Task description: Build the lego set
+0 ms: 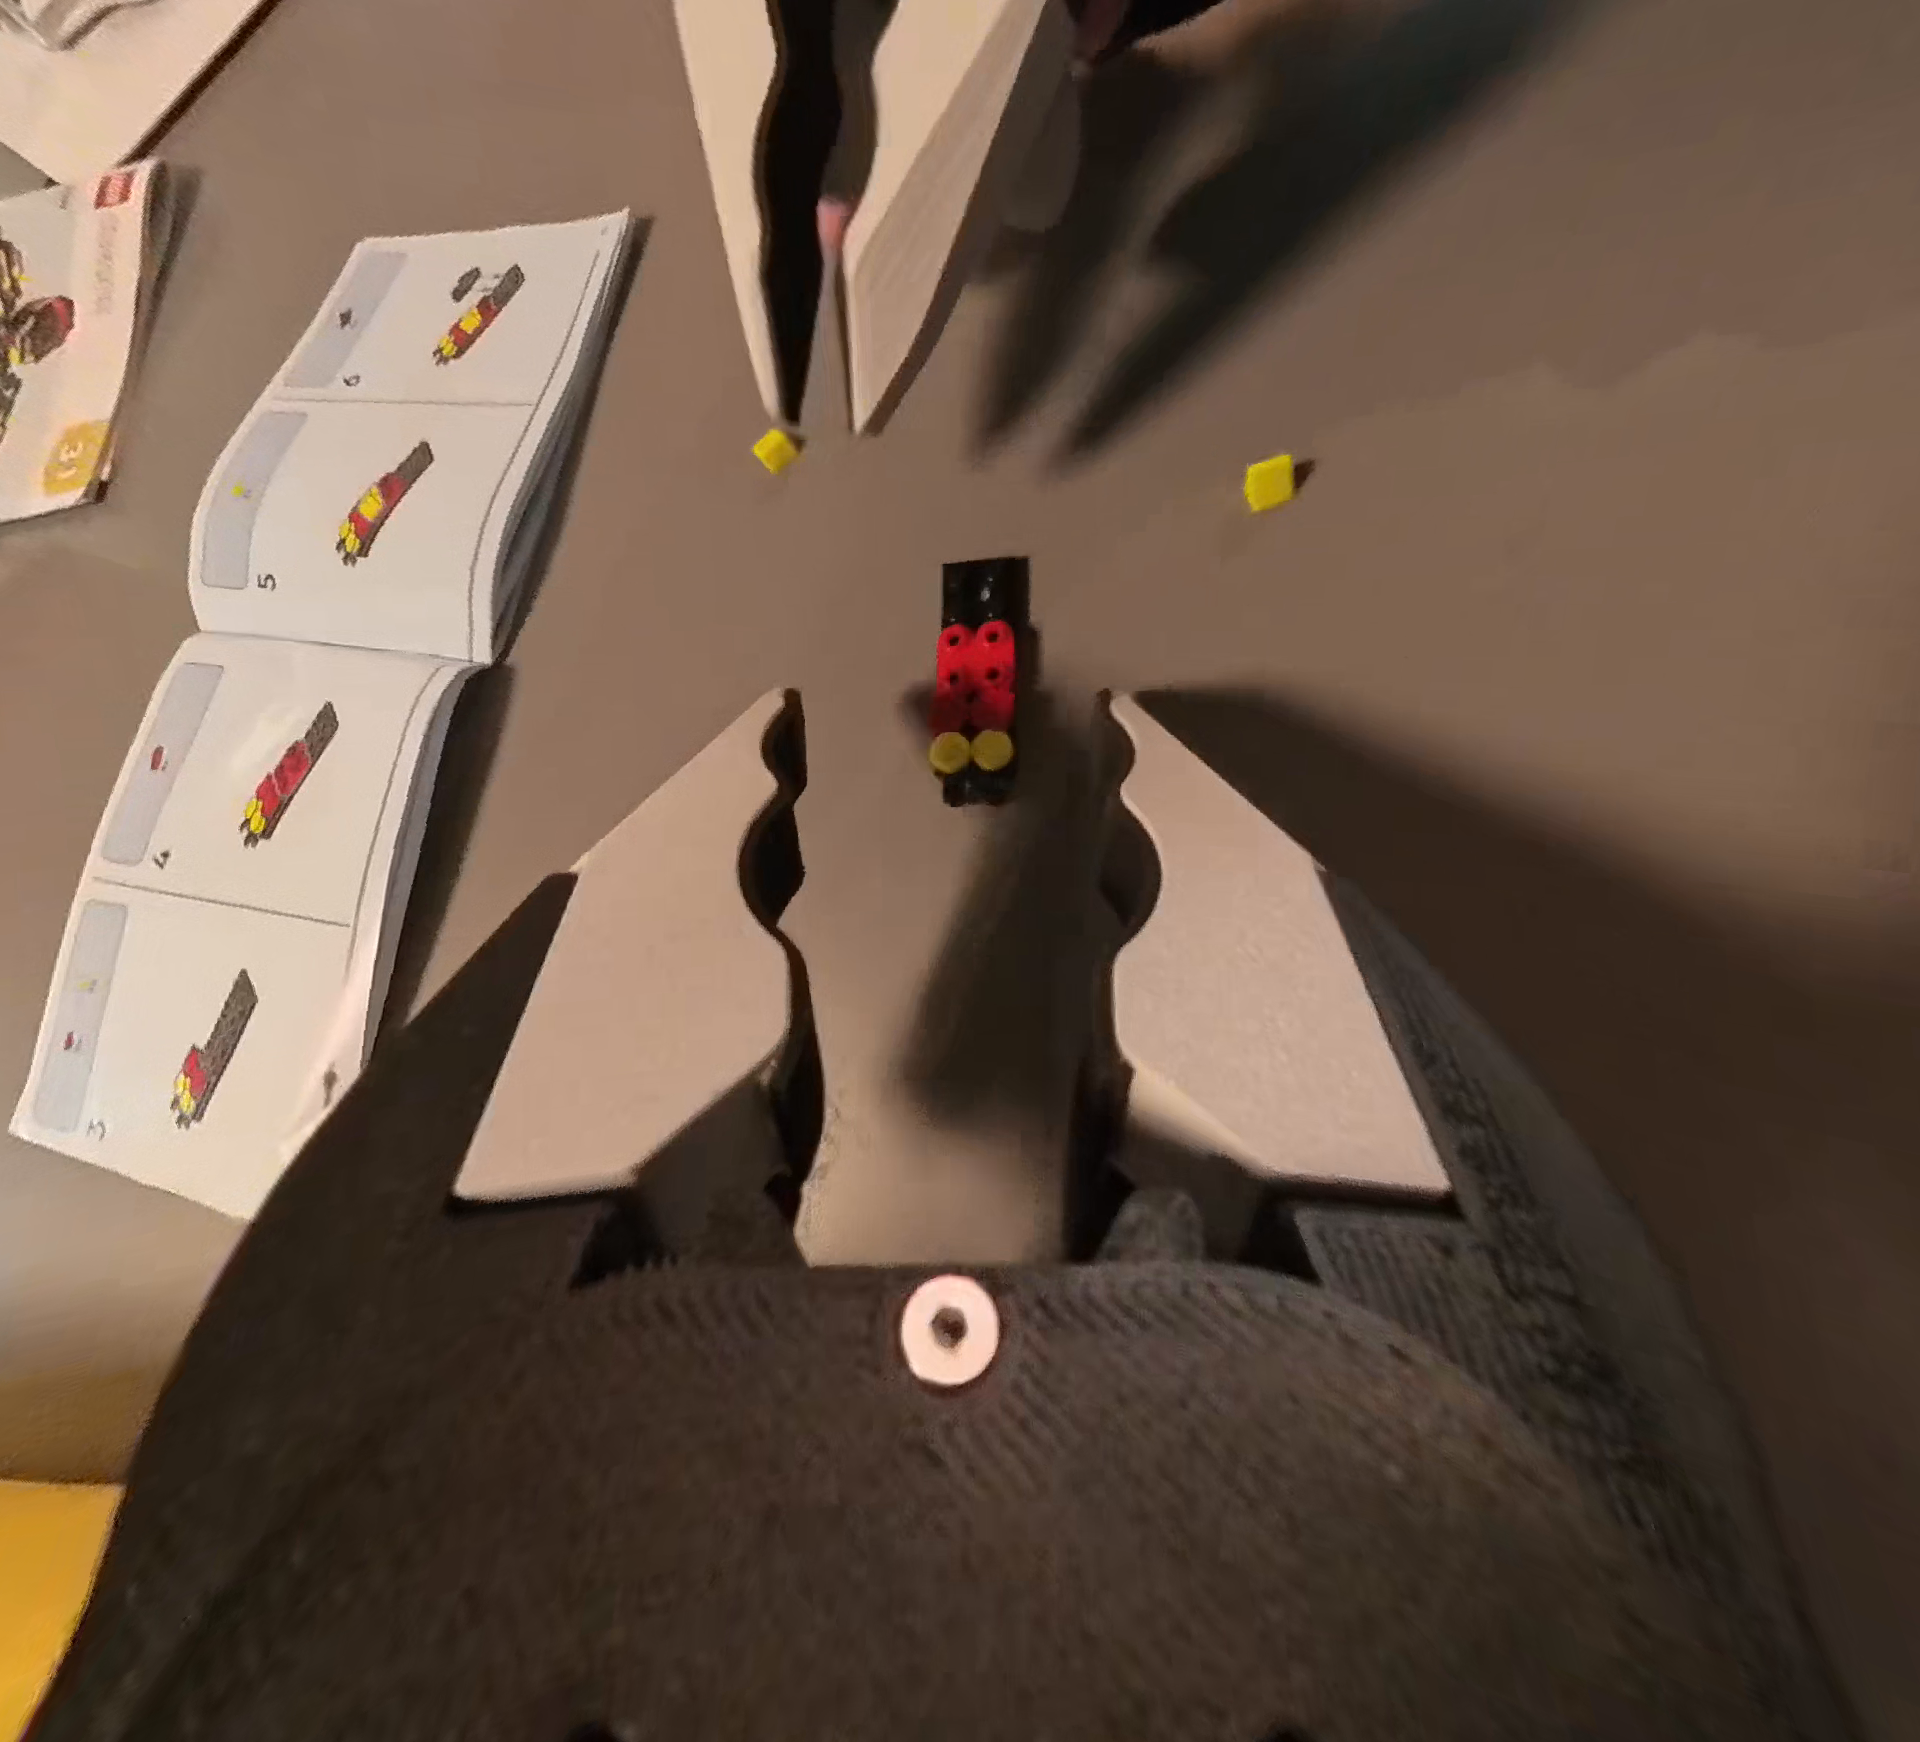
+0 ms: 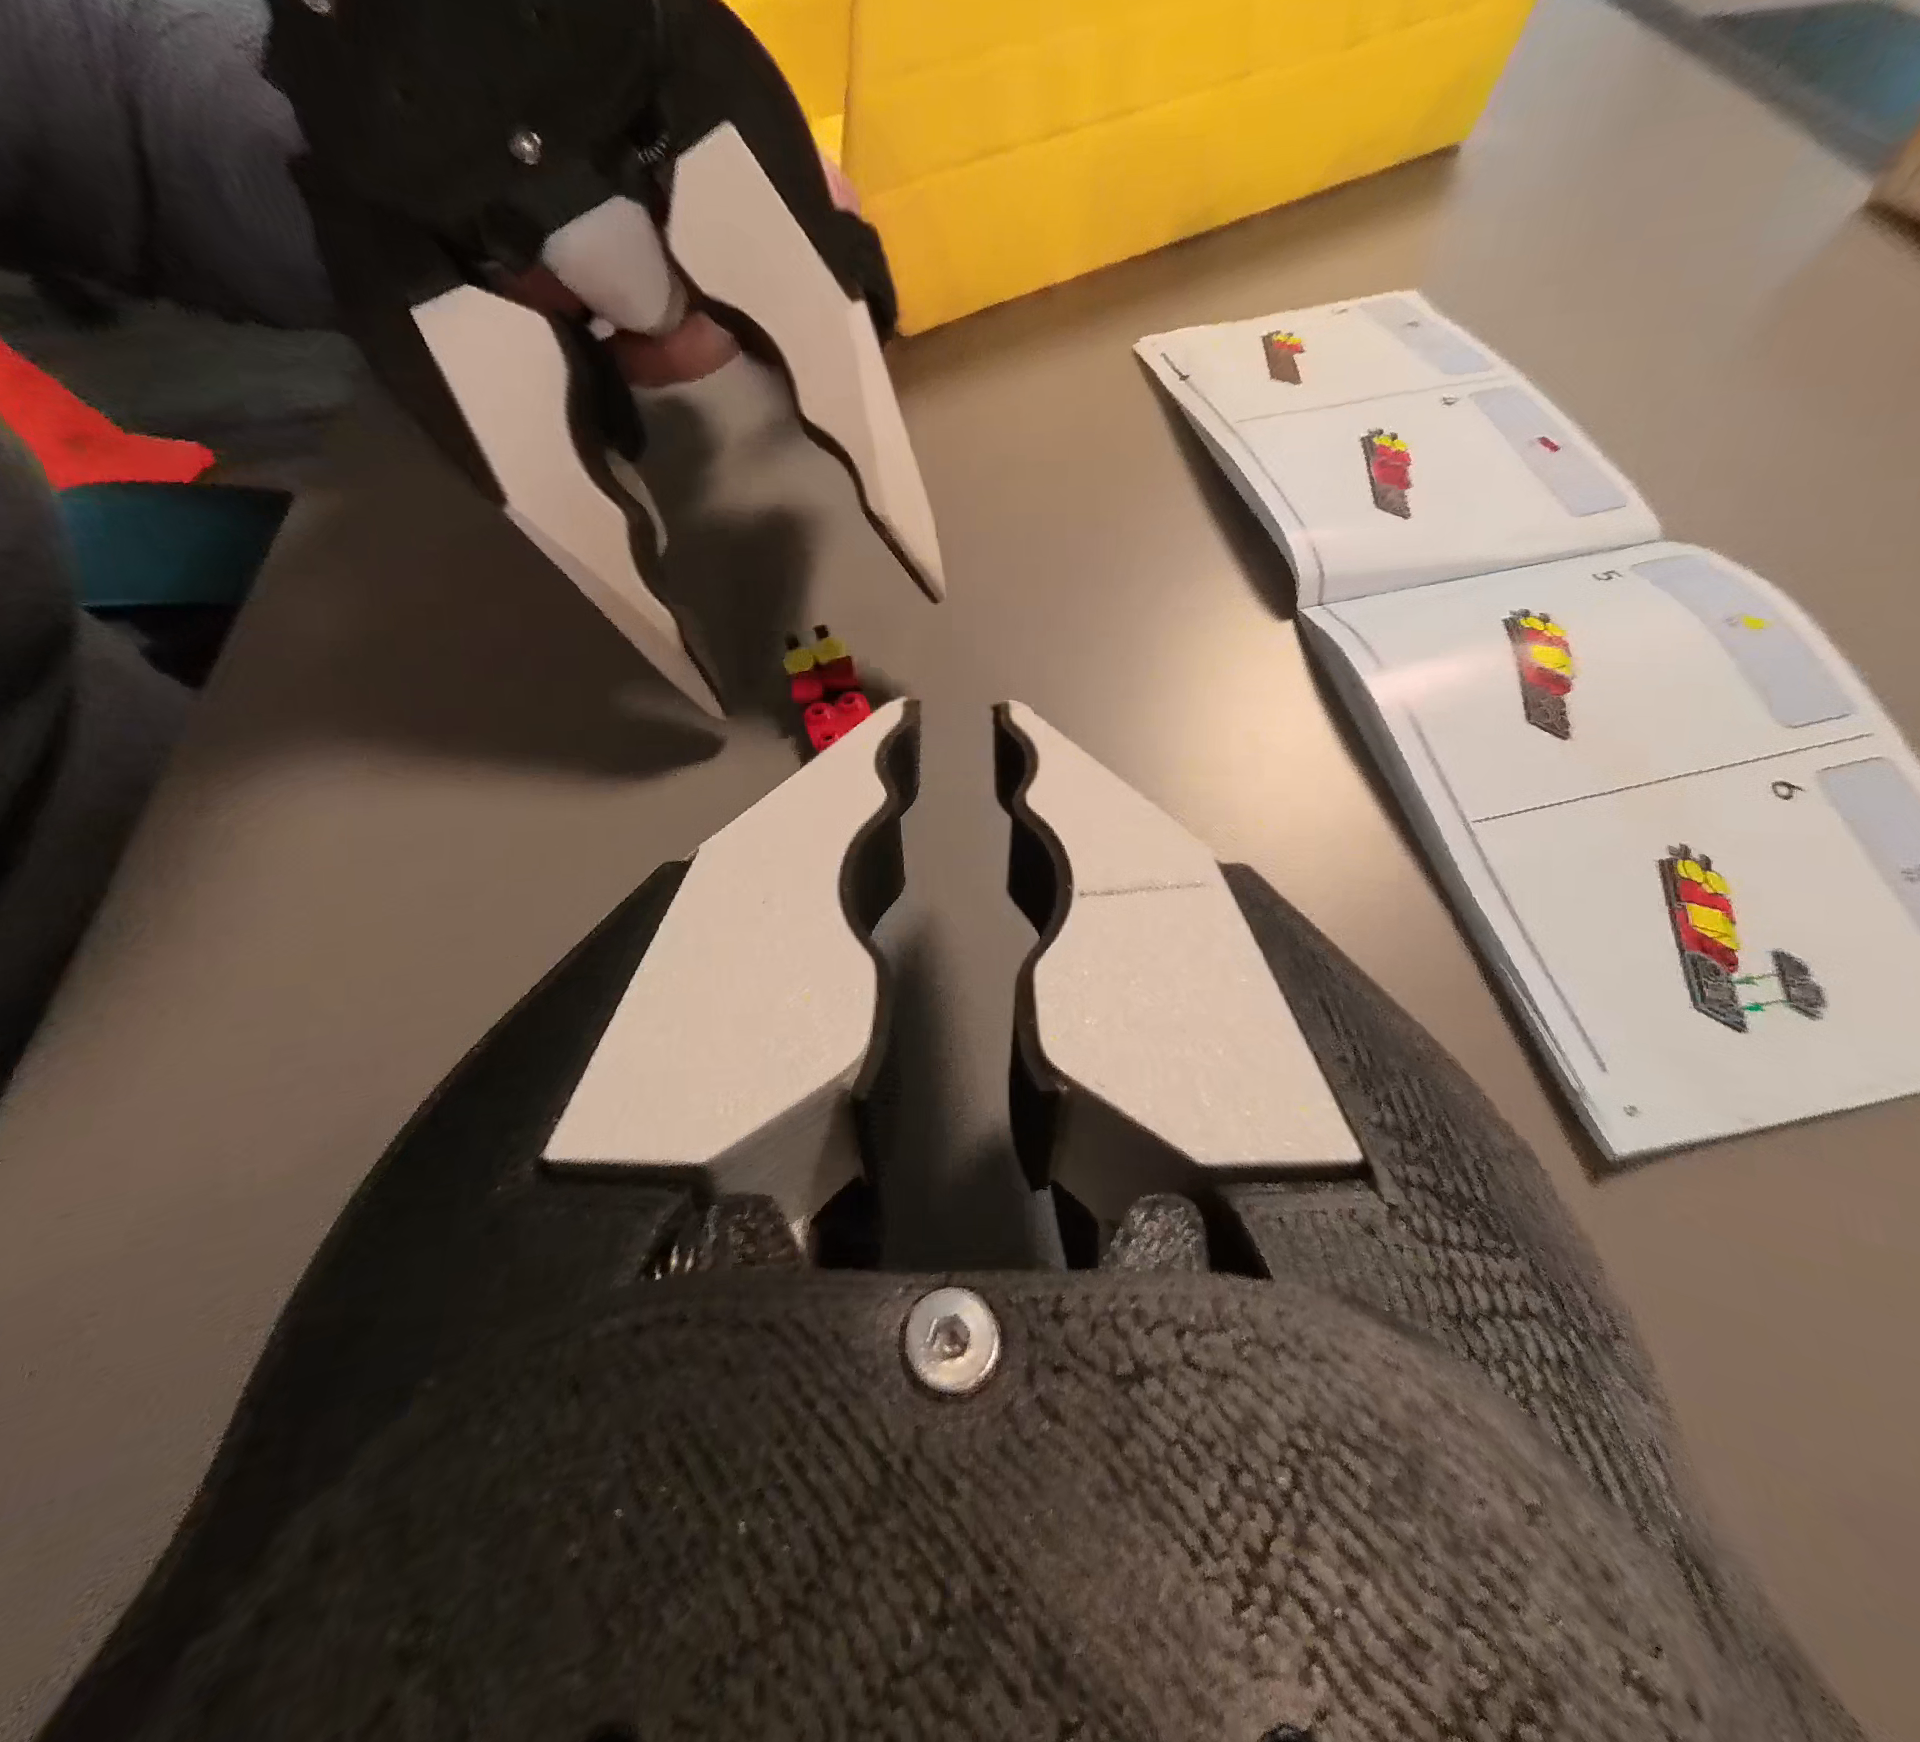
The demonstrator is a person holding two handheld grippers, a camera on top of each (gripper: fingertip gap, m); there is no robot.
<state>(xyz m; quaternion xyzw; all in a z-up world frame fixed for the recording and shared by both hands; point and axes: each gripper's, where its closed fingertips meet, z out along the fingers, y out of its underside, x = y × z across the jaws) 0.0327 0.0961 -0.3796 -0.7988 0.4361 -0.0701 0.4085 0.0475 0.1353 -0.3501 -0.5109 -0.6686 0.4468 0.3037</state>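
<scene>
down at the tips, the left gripper (image 1: 948, 705) has its fingers spread wide and empty, hovering over the tabletop (image 1: 1507, 757) with the small lego build (image 1: 982, 684) lying between and just past them: a black plate carrying red bricks and two yellow round studs. the right gripper (image 2: 956, 710) has its fingers open only to a narrow gap, holding nothing; in the left wrist view it comes in from the far side with one tip just beside a loose yellow piece (image 1: 776, 451). a second yellow piece (image 1: 1270, 483) lies well apart to the right. in the right wrist view the build (image 2: 826, 690) sits just left of the right fingertips, near the left gripper's tip. an open instruction booklet (image 1: 343, 653) lies flat beside the work, another booklet (image 1: 73, 342) farther left, and a yellow bin (image 2: 1143, 51) stands behind.
</scene>
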